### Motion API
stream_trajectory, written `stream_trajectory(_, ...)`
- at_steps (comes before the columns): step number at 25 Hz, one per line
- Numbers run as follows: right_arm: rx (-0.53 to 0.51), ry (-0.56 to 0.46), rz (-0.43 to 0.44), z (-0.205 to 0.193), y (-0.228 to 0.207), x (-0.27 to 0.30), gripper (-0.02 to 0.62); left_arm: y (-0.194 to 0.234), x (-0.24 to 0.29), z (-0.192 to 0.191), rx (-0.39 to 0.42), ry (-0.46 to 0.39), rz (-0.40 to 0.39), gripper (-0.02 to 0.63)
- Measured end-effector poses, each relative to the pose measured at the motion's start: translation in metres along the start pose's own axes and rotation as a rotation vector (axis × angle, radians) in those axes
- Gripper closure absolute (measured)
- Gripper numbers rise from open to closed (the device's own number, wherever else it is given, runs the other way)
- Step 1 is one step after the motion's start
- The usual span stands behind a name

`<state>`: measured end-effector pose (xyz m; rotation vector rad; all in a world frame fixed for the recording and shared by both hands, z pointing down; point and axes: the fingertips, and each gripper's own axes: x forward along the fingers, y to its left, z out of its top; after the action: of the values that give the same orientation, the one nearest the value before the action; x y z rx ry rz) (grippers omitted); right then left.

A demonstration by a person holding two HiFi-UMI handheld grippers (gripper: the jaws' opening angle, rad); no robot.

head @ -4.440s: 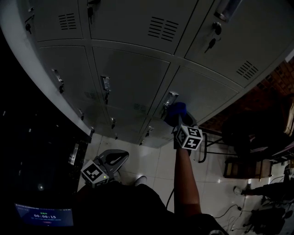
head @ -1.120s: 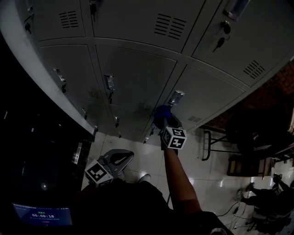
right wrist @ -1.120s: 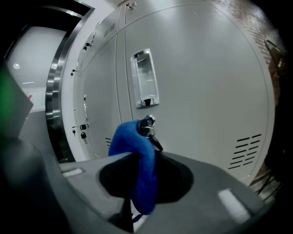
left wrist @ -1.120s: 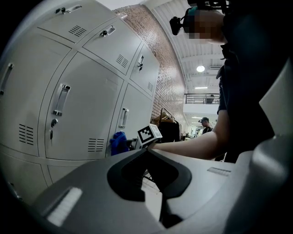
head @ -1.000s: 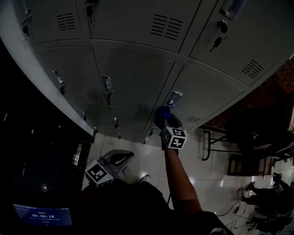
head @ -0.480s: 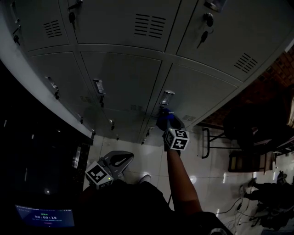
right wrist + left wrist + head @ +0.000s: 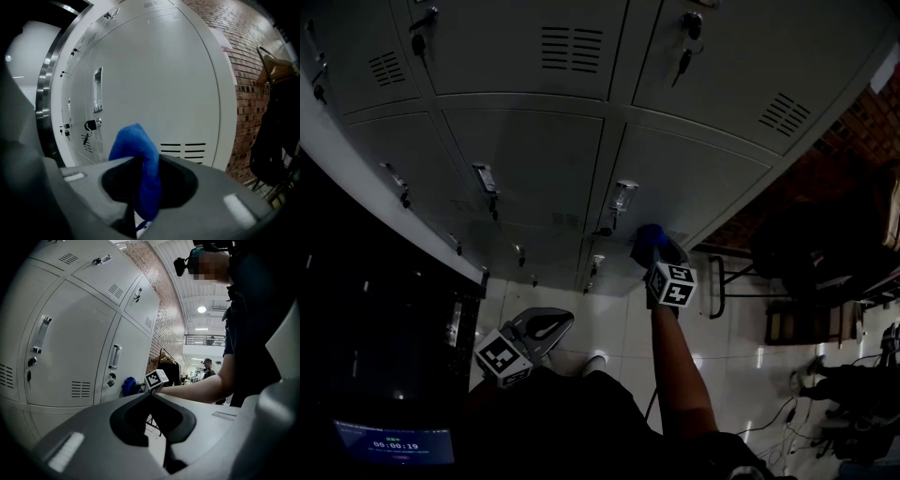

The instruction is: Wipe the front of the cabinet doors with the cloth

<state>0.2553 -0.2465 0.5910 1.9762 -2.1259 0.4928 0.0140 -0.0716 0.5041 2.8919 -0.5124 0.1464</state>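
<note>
Cloth (image 7: 140,154) clamped in the right tongs (image 7: 664,265) points straight at the cabinet door (image 7: 154,79) just ahead; left tongs (image 7: 151,397), closed and empty, hang well apart.

Small screen (image 7: 394,442) at lower left, dim timer reading 00:00:20, nothing else legible.

left gripper (image 7: 151,397) + right gripper (image 7: 142,164) = 2 | cloth (image 7: 136,140) = 1

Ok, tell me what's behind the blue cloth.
Behind the cloth, clamped in the right gripper, stands a grey cabinet door with vent slots; a handle and keyed lock show to the left. The door patch directly behind the cloth is covered.
</note>
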Motion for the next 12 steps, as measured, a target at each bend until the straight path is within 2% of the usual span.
stream_trajectory(12, 0.023, -0.004, -0.086, -0.003, -0.068, -0.022, 0.528, -0.017, 0.02, 0.004, 0.008, -0.002, -0.012, 0.606)
